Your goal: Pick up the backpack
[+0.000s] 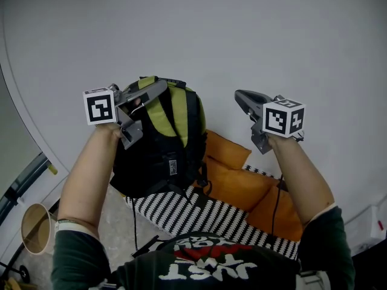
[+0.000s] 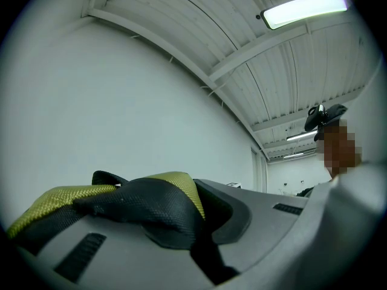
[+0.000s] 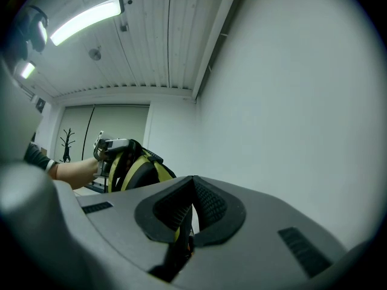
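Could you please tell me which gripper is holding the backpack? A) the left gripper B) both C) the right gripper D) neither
A: the left gripper is clamped on the top of the backpack, while the right gripper is shut on nothing, apart from it.

Orange cushion (image 1: pixel 236 183) partly hidden behind backpack (image 1: pixel 163 144), striped cloth (image 1: pixel 199 213), right forearm (image 1: pixel 302 174).

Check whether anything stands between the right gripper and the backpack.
Nothing visible does. The backpack hangs from the left gripper, which is shut on its top. The right gripper is beside it, shut and empty. The gap between them shows only the bare wall behind.
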